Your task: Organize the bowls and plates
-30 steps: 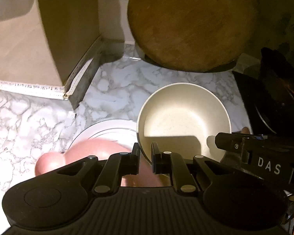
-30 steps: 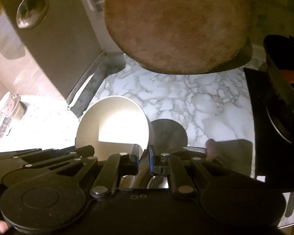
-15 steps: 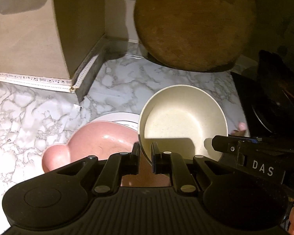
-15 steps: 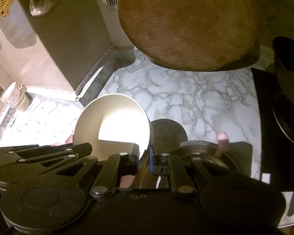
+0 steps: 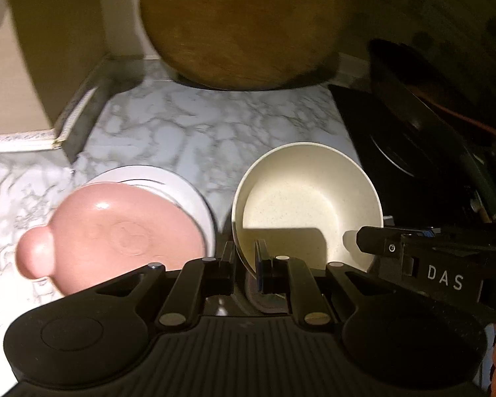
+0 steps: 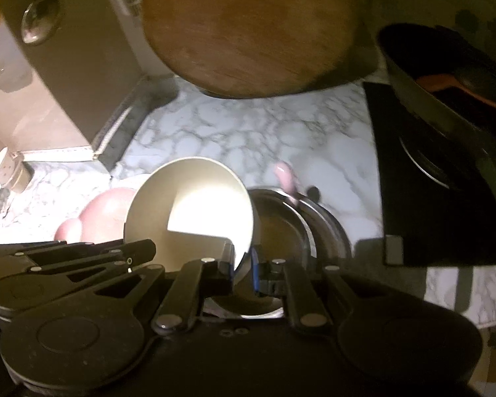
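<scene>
left gripper [image 5: 245, 258] | right gripper [image 6: 240, 266] | both clamp cream bowl [image 5: 309, 195] rim | pink dish [image 5: 122, 231] now more exposed

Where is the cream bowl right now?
The cream bowl is held above the marble counter by both grippers on its rim, right of the pink dish and left of the black pan.

only one text reads — "das", on the right gripper [image 5: 443, 276].

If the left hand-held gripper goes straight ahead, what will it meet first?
Probably the round cream bowl that its jaws pinch by the near rim; beyond it, the marble-patterned counter.
</scene>
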### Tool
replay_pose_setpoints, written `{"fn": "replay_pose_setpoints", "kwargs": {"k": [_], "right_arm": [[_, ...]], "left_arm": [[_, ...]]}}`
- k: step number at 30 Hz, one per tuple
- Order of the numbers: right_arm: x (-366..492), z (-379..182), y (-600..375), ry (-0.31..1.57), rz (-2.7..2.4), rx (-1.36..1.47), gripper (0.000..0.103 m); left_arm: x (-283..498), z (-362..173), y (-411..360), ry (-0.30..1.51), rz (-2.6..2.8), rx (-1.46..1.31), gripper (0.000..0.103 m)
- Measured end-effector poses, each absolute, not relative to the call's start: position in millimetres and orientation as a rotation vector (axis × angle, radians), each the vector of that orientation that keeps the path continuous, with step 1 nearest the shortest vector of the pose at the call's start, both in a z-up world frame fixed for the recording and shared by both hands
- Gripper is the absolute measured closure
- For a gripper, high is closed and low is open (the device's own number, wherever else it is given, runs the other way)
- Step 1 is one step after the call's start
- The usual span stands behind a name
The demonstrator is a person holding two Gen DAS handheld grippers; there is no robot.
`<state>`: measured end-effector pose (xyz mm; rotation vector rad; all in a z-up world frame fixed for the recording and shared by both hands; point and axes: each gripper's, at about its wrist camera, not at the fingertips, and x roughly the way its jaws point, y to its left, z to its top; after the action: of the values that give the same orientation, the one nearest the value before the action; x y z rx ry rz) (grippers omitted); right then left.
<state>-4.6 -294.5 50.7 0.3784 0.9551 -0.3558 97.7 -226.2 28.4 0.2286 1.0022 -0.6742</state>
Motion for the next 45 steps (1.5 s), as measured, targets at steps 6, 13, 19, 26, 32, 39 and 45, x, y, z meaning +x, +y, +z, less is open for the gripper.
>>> {"fn": "replay_pose_setpoints", "kwargs": {"k": [6, 13, 19, 26, 32, 39, 45], "right_arm": [[-21.1, 36.7, -309.4, 0.962, -0.403, 0.418, 0.092], [-21.8, 26.9, -310.2, 0.962, -0.396, 0.416, 0.092], [-18.5, 15.1, -312.4, 0.984, -0.397, 0.402, 0.092], [-14.6, 7.1, -314.4, 1.006, -0.394, 0.401, 0.092], [-12.7, 6.1, -315.2, 1.008, -0.391, 0.404, 0.091], [-15.2, 5.7, -317.2, 1.009, -0.370, 0.435, 0.086], [-20.6, 6.0, -318.4, 1.005, -0.337, 0.470, 0.081]], "left_arm": [[86.9, 12.8, -244.9, 0.995, -0.725, 0.262, 0.093], [85.7, 0.5, -252.4, 0.998, -0.715, 0.299, 0.093], [87.0, -8.0, -256.0, 1.003, -0.719, 0.320, 0.093], [90.2, -15.8, -261.9, 1.009, -0.717, 0.343, 0.093], [97.0, -15.6, -261.7, 1.023, -0.728, 0.333, 0.092], [105.9, -14.9, -257.0, 1.055, -0.760, 0.308, 0.091], [111.2, -13.7, -248.0, 1.074, -0.793, 0.274, 0.072]]}}
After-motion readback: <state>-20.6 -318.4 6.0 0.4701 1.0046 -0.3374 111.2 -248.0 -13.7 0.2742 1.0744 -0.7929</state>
